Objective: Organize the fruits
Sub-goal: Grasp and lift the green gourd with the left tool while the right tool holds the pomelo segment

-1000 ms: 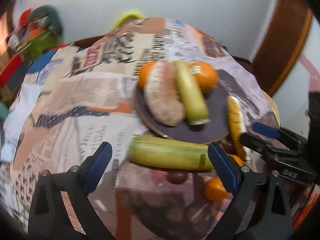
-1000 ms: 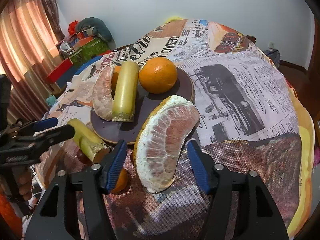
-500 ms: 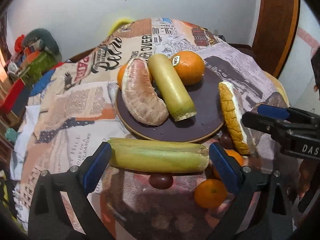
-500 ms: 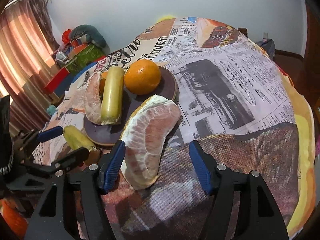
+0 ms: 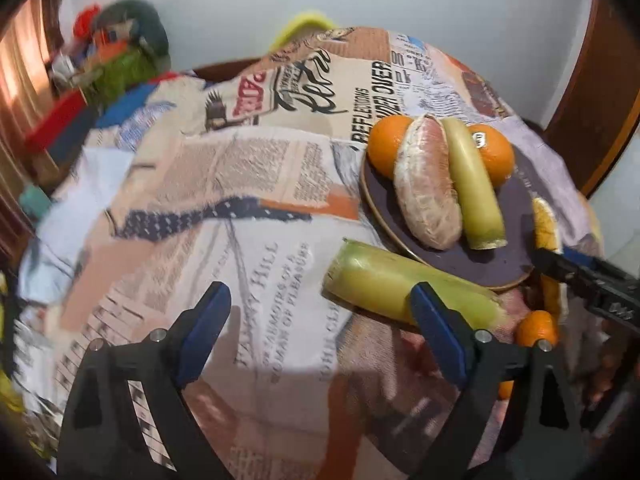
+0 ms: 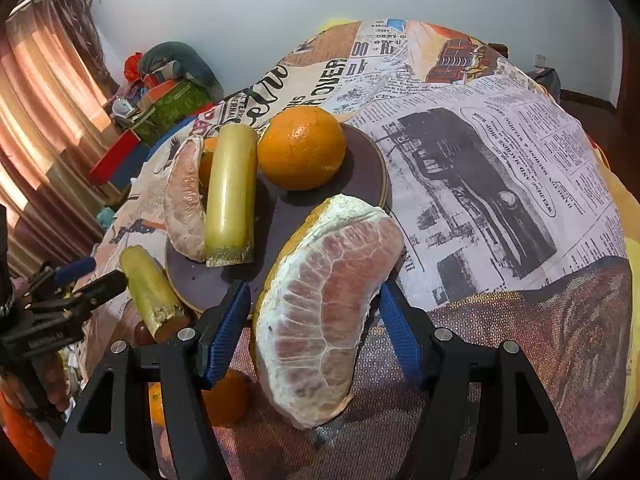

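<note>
A dark round plate (image 6: 362,168) (image 5: 504,264) holds an orange (image 6: 302,148), a yellow-green cane piece (image 6: 230,192) and a peeled pomelo wedge (image 6: 184,204). My right gripper (image 6: 314,332) has its jaws around a second large pomelo wedge (image 6: 328,300) at the plate's near edge; the pads look close to it but contact is unclear. My left gripper (image 5: 324,328) is open and empty; another cane piece (image 5: 404,288) lies by its right finger (image 5: 436,332), beside the plate.
The table has a newspaper-print cloth (image 5: 240,184). Small oranges (image 6: 224,396) (image 5: 536,328) and a dark round fruit (image 6: 142,334) lie near the table's front. Boxes and clutter (image 6: 168,92) stand at the back left by curtains.
My left gripper has swung left, so the cane piece that lay between its fingers now sits at its right finger. My right gripper has shifted a little nearer the plate with the wedge.
</note>
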